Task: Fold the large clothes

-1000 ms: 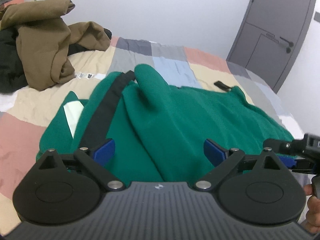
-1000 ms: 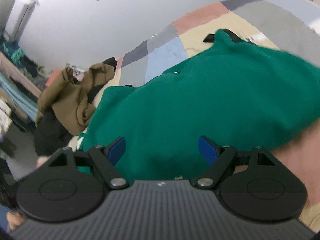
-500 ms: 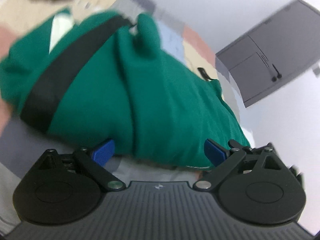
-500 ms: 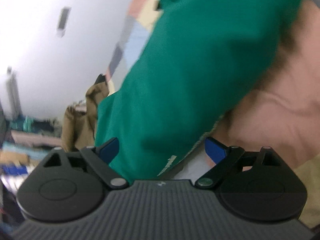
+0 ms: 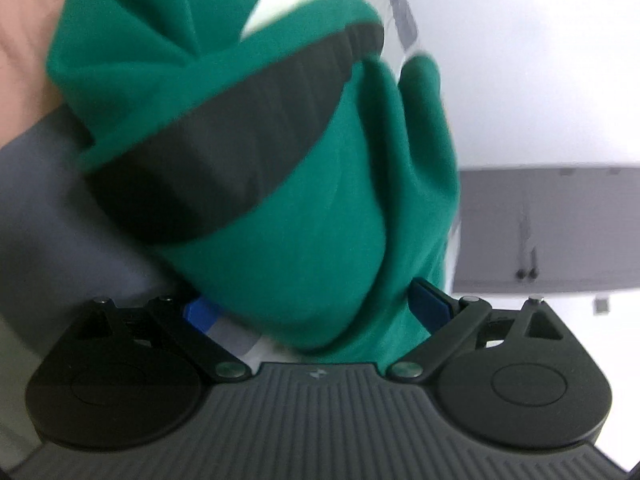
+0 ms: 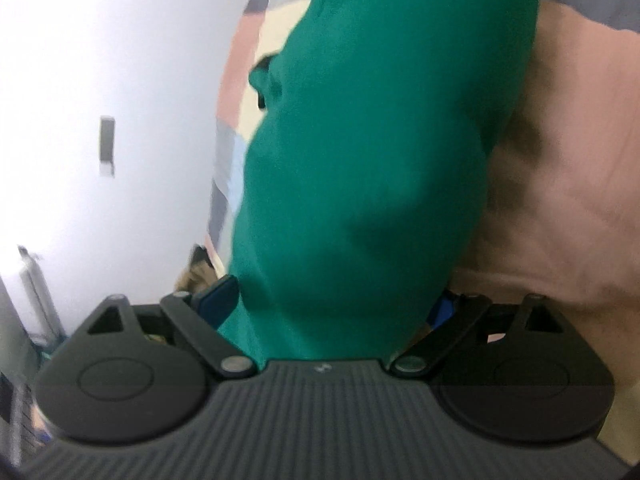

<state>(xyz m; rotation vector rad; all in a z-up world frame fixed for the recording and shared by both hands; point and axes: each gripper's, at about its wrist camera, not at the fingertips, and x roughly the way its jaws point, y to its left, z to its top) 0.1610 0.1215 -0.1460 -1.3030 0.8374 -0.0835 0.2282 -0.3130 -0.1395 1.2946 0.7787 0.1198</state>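
Observation:
A large green garment [image 5: 280, 208] with a black band [image 5: 224, 152] lies bunched on the patchwork bed. In the left wrist view it fills the middle, and its near folded edge reaches in between the jaws of my left gripper [image 5: 314, 309]. Those jaws stand wide and open, with blue pads [image 5: 430, 304] on either side of the cloth. In the right wrist view the same green garment [image 6: 380, 120] bulges between the wide, open jaws of my right gripper [image 6: 331, 301]. Both views are rolled sideways and blurred.
The quilt shows a grey patch [image 5: 40, 200] in one view and a pink patch [image 6: 560, 160] in the other. A grey door [image 5: 540, 224] stands in the white wall beyond the bed. A scrap of brown clothing [image 6: 196, 276] shows near the right gripper's left finger.
Both grippers have rolled and sunk towards the garment's near edge. The green cloth, earlier ahead of the fingers, now sits between both pairs of jaws. The right jaws have spread wider.

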